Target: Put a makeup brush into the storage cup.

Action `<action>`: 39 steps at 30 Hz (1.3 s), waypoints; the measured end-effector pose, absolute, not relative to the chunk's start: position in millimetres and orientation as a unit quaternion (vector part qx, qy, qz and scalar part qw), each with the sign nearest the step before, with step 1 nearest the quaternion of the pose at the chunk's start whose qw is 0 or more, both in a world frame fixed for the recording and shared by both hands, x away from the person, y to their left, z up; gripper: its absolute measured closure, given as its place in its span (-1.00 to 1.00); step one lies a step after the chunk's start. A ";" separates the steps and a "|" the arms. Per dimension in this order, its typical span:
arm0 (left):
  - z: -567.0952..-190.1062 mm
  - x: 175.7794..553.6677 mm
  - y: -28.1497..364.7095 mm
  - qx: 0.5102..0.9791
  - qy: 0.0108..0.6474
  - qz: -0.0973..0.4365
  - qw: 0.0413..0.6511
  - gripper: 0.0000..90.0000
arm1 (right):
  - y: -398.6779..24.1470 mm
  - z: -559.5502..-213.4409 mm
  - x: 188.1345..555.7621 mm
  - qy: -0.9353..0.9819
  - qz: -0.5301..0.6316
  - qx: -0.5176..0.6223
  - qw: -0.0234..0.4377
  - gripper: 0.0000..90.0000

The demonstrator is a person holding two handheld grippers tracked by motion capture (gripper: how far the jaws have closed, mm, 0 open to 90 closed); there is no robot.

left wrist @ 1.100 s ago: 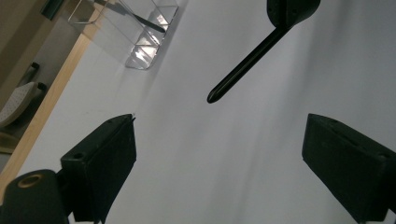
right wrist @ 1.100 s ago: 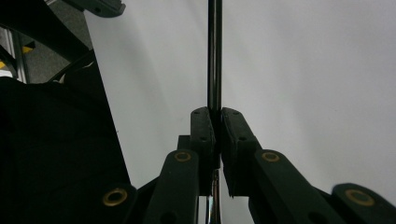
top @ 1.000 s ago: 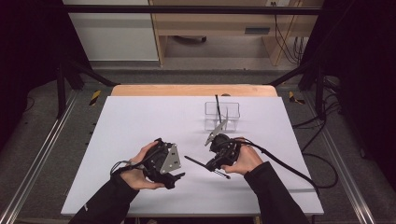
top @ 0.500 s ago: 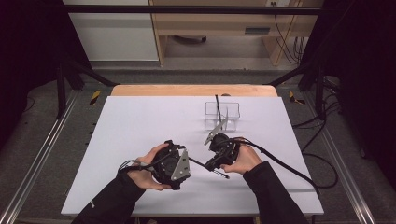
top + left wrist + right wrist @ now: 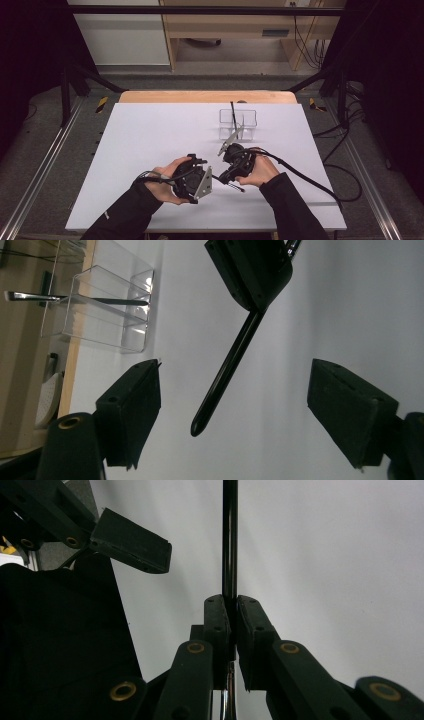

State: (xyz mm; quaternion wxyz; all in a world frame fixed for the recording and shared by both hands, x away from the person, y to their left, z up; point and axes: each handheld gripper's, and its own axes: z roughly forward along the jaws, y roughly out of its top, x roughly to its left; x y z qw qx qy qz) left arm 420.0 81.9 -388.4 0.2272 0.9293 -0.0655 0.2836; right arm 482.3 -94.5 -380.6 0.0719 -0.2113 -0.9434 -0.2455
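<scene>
A white table (image 5: 150, 150) seen from above, with a person's two forearms in dark sleeves coming in from the six o'clock edge. Each hand holds a black two-jaw gripper, and the two tools sit close together near the middle of the table, toward its near side.

The right gripper (image 5: 231, 176) is at about the five o'clock side of the table's centre. Its jaws are closed tightly on a thin black rod (image 5: 235, 185), which looks like a pen or a long utensil handle. In the right gripper view the jaws (image 5: 233, 625) pinch the rod (image 5: 229, 540) between them, and the rod runs straight up toward twelve o'clock over the white surface.

The left gripper (image 5: 197, 172) is just beside it, at about the seven o'clock side of centre, with a grey three-cornered plate on top. Its jaws stand wide apart and hold nothing. In the left gripper view (image 5: 250, 410) the rod (image 5: 225, 375) hangs in the gap between the two pads without touching either, its rounded tip pointing toward six o'clock, gripped at its upper end by the other tool.

A clear plastic box (image 5: 238, 124) with dividers stands at about one o'clock on the table, well apart from both hands. A second thin dark rod (image 5: 233, 112) stands tilted in it.
</scene>
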 end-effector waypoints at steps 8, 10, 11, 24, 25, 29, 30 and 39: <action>-393.1 417.8 76.4 0.932 -0.104 0.284 0.200 -0.33 | -92.1 -383.5 483.1 -0.945 -0.241 -0.208 0.077 0.88; -394.1 416.7 75.5 0.932 -0.113 0.286 0.194 -0.27 | -91.4 -384.6 483.5 -0.946 -0.239 -0.206 0.079 0.88; -394.5 416.2 75.1 0.932 -0.117 0.286 0.191 -0.24 | -91.1 -385.2 483.5 -0.946 -0.238 -0.206 0.079 0.88; -400.1 411.1 67.5 0.923 -0.162 0.309 0.161 0.21 | -88.9 -387.1 481.8 -0.946 -0.238 -0.203 0.090 0.88; -400.2 411.0 67.0 0.923 -0.165 0.310 0.159 0.27 | -89.1 -387.4 481.9 -0.946 -0.238 -0.201 0.089 0.88; -401.6 410.2 64.6 0.921 -0.175 0.314 0.153 0.43 | -88.9 -387.1 480.8 -0.945 -0.239 -0.201 0.093 0.88; -401.6 410.1 64.0 0.920 -0.177 0.314 0.152 0.48 | -89.1 -387.3 480.9 -0.946 -0.241 -0.197 0.092 0.88; -403.3 408.6 61.4 0.917 -0.194 0.319 0.141 0.77 | -87.8 -388.8 480.2 -0.946 -0.238 -0.195 0.098 0.88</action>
